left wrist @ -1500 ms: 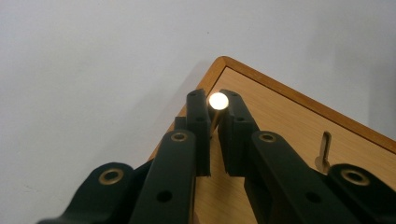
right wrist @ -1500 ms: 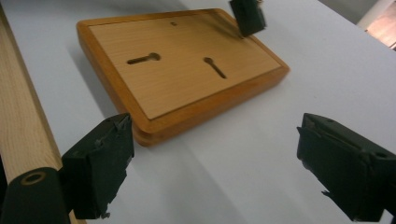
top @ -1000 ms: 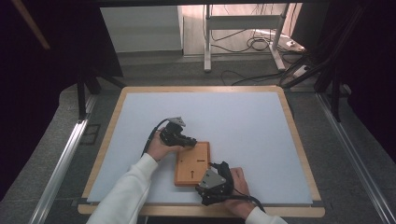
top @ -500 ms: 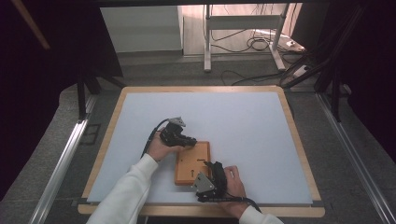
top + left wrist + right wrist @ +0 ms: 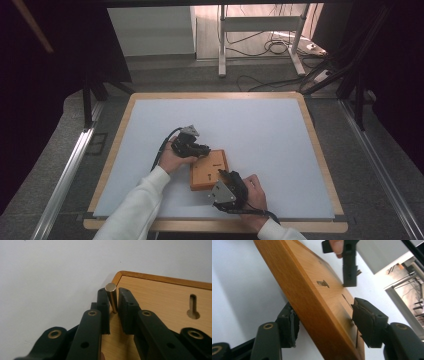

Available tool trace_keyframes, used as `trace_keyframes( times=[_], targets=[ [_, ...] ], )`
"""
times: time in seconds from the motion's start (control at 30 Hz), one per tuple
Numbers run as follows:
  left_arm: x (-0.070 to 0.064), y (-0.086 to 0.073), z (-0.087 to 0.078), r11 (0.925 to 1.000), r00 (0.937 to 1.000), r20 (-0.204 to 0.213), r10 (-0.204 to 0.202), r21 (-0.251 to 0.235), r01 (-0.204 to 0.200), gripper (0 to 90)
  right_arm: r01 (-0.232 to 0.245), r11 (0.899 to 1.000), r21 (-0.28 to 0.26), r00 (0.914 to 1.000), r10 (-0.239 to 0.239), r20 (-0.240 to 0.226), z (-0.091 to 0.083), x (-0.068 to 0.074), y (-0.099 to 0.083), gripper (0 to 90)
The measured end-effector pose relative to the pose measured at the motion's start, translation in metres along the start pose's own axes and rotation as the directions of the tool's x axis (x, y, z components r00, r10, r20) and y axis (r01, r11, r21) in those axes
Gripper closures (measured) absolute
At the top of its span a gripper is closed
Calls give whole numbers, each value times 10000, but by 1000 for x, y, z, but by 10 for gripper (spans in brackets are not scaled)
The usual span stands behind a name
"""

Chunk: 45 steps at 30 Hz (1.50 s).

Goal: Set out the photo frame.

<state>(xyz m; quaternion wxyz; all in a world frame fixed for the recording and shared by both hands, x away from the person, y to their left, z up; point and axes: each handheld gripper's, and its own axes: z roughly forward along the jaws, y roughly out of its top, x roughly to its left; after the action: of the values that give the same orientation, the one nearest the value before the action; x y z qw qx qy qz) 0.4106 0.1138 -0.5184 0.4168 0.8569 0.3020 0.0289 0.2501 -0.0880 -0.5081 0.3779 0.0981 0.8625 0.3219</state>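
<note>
On the tabletop: a white tabletop with a wooden rim carries the scene, seen from above.
Left hand: a white-sleeved arm comes in from the bottom, its hand holding the left claw at the near-left corner of the board.
Left claw: narrowed around a small upright metal pin, one jaw on each side; whether the pads press it I cannot tell.
Metal pin: stands at the board's rounded corner, its foot on the wood.
Wooden board: a flat brown board with a keyhole slot, lying between the two claws.
Right claw: the right claw is at the board's near edge, jaws wide apart, one below the board, one above.
</note>
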Motion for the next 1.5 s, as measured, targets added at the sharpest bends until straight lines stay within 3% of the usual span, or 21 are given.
trace_keyframes(
  times=[0.1,0.33,0.5,0.7,0.97,1.2,1.5],
  targets=[
    [1,0,-3,10000,10000,-10,-10,-72,10,710,-66,9999,-157,9998,68,176,-3,-5,1,450],
    [1,-2,-24,9988,9970,-756,-178,-460,143,489,-145,9997,-193,9998,148,149,-4,-13,3,462],
    [1,-16,-46,9970,9905,-1311,-418,-697,328,403,-129,9999,-99,9999,130,112,-5,-13,4,462],
    [4,-30,-64,9937,9849,-1525,-823,-876,695,381,-115,9999,-46,9999,116,91,-5,-14,5,464],
    [2,-46,-72,9946,9823,-1684,-818,-770,696,375,-160,9999,-39,9999,160,32,-5,-16,6,467],
    [-5,-63,-70,9992,9818,-1863,-369,-209,336,364,-167,9999,-24,9999,167,4,-5,-18,7,474],
    [-15,-79,-72,9999,9789,-2036,142,113,-122,354,-98,10000,-10,9999,98,-30,-4,-20,11,493]
  ],
)
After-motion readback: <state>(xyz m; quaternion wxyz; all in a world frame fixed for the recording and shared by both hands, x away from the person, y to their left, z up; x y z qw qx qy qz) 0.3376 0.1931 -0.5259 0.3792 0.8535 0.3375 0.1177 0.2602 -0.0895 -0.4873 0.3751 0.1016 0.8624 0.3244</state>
